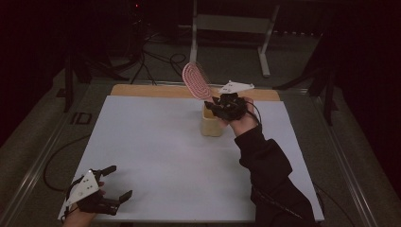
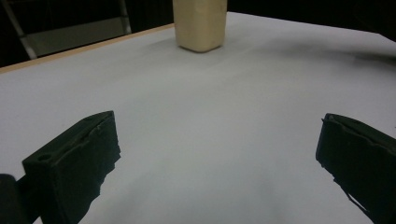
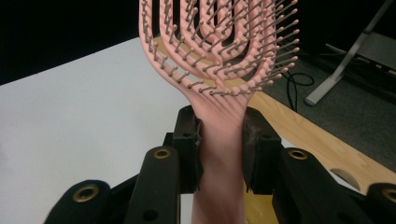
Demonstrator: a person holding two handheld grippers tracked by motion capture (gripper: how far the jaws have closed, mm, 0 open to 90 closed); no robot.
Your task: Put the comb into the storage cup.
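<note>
A pink vented hairbrush (image 1: 195, 80) (image 3: 219, 51) is held up over the far middle of the table, bristled head tilted up and to the left. My right gripper (image 1: 218, 103) (image 3: 220, 140) is shut on its handle, both pads pressing the sides of the neck. Right under that hand stands a cream, squarish holder (image 1: 211, 124) (image 2: 200, 23), upright on the white sheet. My left gripper (image 1: 115, 182) (image 2: 217, 158) rests at the near left corner, jaws spread wide with nothing between them, pointing toward the holder.
A white sheet (image 1: 156, 151) covers the wooden table (image 1: 142, 90), whose bare edge runs along the far side. Beyond it are a metal stand (image 1: 265, 52) and cables (image 1: 156, 61) on the dark floor. A dark sleeve (image 1: 269, 175) crosses the right part of the sheet.
</note>
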